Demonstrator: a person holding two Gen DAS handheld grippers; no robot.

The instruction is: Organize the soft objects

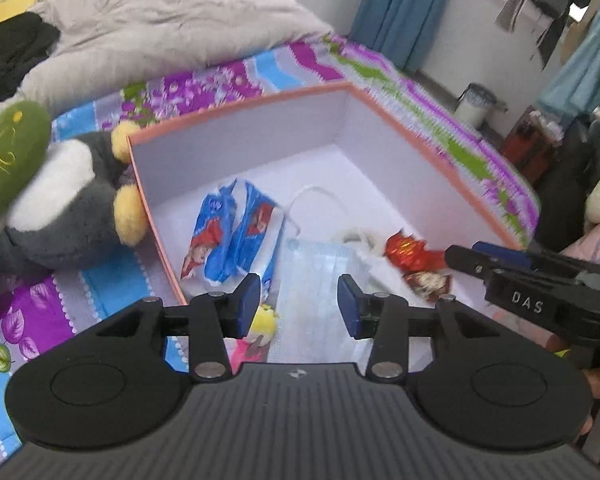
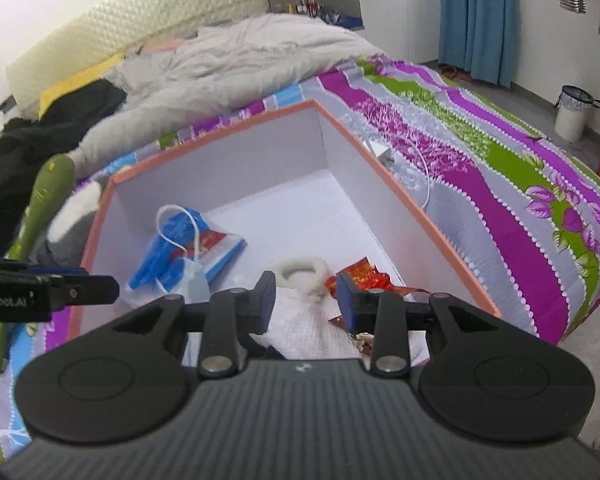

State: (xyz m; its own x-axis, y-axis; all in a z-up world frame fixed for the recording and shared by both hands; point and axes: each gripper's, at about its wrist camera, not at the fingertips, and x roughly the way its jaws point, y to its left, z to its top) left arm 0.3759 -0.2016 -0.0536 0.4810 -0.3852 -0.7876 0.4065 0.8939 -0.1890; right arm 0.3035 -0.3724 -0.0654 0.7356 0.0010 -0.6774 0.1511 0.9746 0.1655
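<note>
Both grippers hovered over the box (image 1: 440, 160), jaws spread, nothing pinched: left gripper (image 1: 299, 304) above the face mask (image 1: 316, 276), right gripper (image 2: 305, 300) above the white cloth (image 2: 316, 340). Drop-off step looked finished; next, fetching the plush penguin (image 1: 64, 208) left of the left gripper.

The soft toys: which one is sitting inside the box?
The little yellow and pink toy, at the near edge of the box. The grey and white plush and the green one lie outside on the bedspread.

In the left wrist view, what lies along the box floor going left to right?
Blue and red plastic packets → pale blue face mask → white fluffy ring → shiny red foil wrapper.
</note>
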